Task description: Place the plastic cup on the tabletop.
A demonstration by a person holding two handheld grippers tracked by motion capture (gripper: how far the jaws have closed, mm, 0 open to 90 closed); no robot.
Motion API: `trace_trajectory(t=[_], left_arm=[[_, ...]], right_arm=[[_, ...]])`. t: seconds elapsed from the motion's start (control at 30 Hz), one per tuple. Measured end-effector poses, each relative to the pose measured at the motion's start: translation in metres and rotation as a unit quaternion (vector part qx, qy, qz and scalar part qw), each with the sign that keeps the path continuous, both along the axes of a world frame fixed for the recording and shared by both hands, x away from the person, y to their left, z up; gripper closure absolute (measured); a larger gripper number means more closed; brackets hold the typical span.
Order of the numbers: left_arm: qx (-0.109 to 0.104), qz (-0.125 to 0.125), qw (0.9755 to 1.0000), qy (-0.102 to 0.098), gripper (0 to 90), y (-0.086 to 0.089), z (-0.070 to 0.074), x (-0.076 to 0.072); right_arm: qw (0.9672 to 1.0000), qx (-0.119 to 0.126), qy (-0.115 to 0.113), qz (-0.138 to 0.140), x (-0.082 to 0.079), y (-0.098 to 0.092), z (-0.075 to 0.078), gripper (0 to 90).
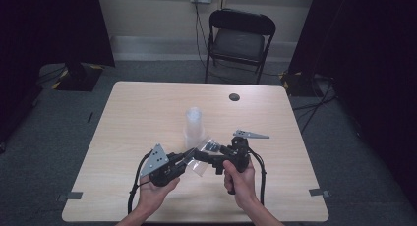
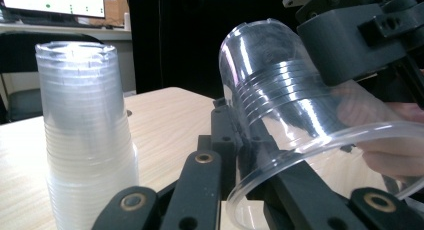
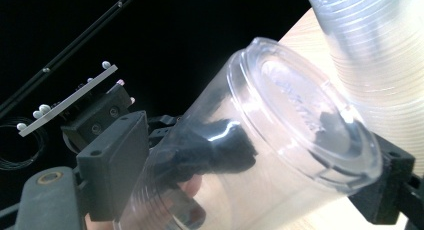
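Note:
A single clear plastic cup (image 1: 199,163) lies on its side in the air between my two grippers, low over the front of the table. My left gripper (image 1: 188,156) is shut on the cup's wall near the rim (image 2: 260,175), with one jaw inside the cup and one outside. My right gripper (image 1: 205,155) points left at the cup's closed end. In the right gripper view its jaws (image 3: 247,175) stand wide on either side of the cup (image 3: 280,140), open. A tall stack of clear cups (image 1: 193,125) stands upside down on the table just behind.
The pale wooden table (image 1: 147,103) has a small dark round thing (image 1: 234,97) near its far edge. A black folding chair (image 1: 238,37) stands beyond the table. The stack of cups (image 2: 85,140) is close to the left gripper's left side.

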State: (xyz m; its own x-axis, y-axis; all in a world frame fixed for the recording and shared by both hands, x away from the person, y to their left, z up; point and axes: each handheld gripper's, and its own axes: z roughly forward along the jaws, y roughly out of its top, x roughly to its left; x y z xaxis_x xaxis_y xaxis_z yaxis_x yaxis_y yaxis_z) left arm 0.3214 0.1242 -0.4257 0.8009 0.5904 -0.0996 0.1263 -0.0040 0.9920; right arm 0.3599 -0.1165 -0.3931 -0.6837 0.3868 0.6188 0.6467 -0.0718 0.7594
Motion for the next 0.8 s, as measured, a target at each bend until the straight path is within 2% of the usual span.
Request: trace_trajectory(t=[0.1,0.37,0.43,0.47,0.5,0.6,0.73,0.8], left_arm=[[0.007,-0.005,1.0000,0.003,88.6,0.001,0.000,-0.001],[0.007,-0.011,0.9997,0.020,88.6,0.004,-0.001,-0.001],[0.016,-0.017,0.9987,0.046,88.5,0.006,0.000,0.000],[0.016,-0.017,0.9987,0.046,88.6,0.006,0.000,0.000],[0.019,-0.019,0.9983,0.051,88.8,0.008,0.000,0.000],[0.032,-0.022,0.9968,0.070,88.9,0.011,0.001,0.000],[0.031,-0.025,0.9961,0.078,88.0,0.013,0.001,0.001],[0.022,-0.028,0.9954,0.089,87.3,0.016,0.002,0.002]], right_arm=[[1.0000,-0.003,-0.002,-0.002,0.001,-0.001,0.000,13.7],[0.9998,0.000,-0.011,-0.015,0.003,-0.007,0.003,13.9],[0.9997,0.002,-0.017,-0.018,0.004,-0.011,0.006,14.0],[0.9997,0.002,-0.017,-0.018,0.004,-0.011,0.006,14.0],[0.9991,-0.014,-0.031,-0.023,0.004,-0.012,0.007,15.4],[0.9984,-0.025,-0.043,-0.026,0.006,-0.014,0.007,15.6],[0.9977,-0.031,-0.052,-0.029,0.008,-0.017,0.008,16.6],[0.9972,-0.037,-0.058,-0.031,0.008,-0.017,0.009,16.9]])
